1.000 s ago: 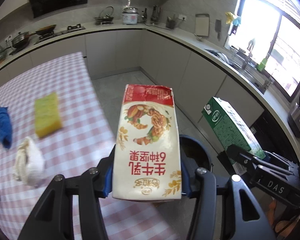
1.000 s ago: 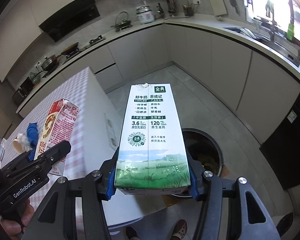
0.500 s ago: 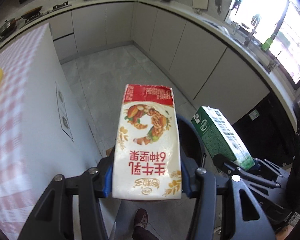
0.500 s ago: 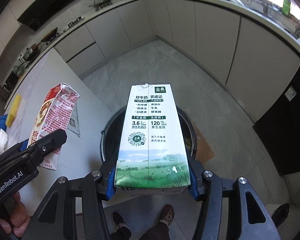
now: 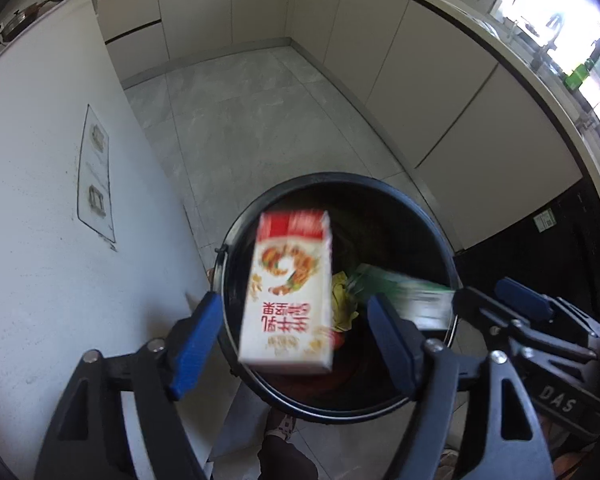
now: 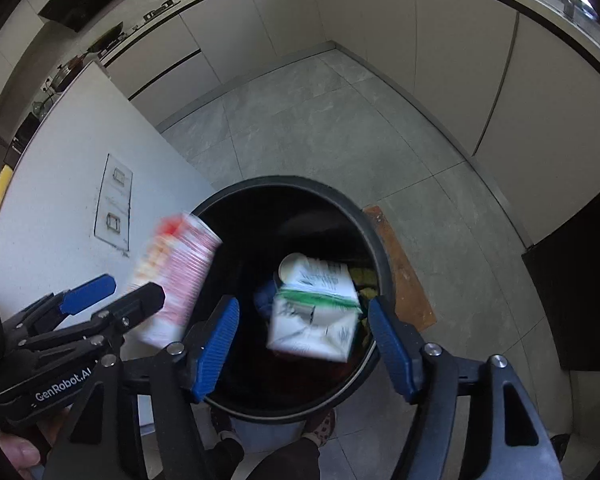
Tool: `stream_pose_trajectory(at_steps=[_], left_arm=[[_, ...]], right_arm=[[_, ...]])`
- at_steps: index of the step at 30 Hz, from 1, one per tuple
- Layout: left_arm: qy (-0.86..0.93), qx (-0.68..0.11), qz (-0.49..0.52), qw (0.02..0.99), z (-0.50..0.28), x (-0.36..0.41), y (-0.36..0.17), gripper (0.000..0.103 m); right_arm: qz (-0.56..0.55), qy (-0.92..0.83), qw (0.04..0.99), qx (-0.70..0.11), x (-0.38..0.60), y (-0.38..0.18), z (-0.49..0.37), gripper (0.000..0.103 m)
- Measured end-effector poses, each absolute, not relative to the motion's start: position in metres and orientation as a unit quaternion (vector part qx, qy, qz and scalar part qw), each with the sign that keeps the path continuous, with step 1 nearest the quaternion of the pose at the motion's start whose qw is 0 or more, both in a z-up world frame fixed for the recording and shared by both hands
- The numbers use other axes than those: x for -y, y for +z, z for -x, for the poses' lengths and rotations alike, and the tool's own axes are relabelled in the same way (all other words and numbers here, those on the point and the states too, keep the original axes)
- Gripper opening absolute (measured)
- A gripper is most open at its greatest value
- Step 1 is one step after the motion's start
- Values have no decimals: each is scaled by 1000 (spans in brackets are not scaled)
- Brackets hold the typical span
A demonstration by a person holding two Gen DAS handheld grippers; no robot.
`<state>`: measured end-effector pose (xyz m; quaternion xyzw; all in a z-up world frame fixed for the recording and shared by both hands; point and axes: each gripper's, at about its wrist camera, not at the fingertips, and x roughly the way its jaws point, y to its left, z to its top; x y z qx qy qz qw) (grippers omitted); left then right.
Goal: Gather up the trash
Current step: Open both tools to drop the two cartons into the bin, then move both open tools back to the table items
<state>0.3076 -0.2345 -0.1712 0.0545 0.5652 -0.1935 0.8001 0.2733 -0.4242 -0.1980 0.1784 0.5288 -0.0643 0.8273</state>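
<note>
Dropping two cartons into the bin

My left gripper (image 5: 296, 332) and right gripper (image 6: 304, 340) are both opening, pads clear of the cartons. The red-and-white carton (image 5: 290, 292) is loose between my left jaws, over the near-left rim of the black trash bin (image 5: 436, 224); the green-and-white carton (image 6: 314, 312) is falling free inside the bin on the right. This is the release step. Next I judge I should lift both hands clear and go back for more trash.

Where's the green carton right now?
In the right wrist view, the green carton is loose between the opening right gripper fingers, over the black bin.
</note>
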Motion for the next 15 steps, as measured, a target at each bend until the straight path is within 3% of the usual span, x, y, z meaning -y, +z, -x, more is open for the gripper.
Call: stream_pose_trajectory(at_steps=[15], left_arm=[[-209,-529,-7,822,-280,212,-72,78]], right_arm=[[-200,-72,850,-483,415,-110,-252,69]])
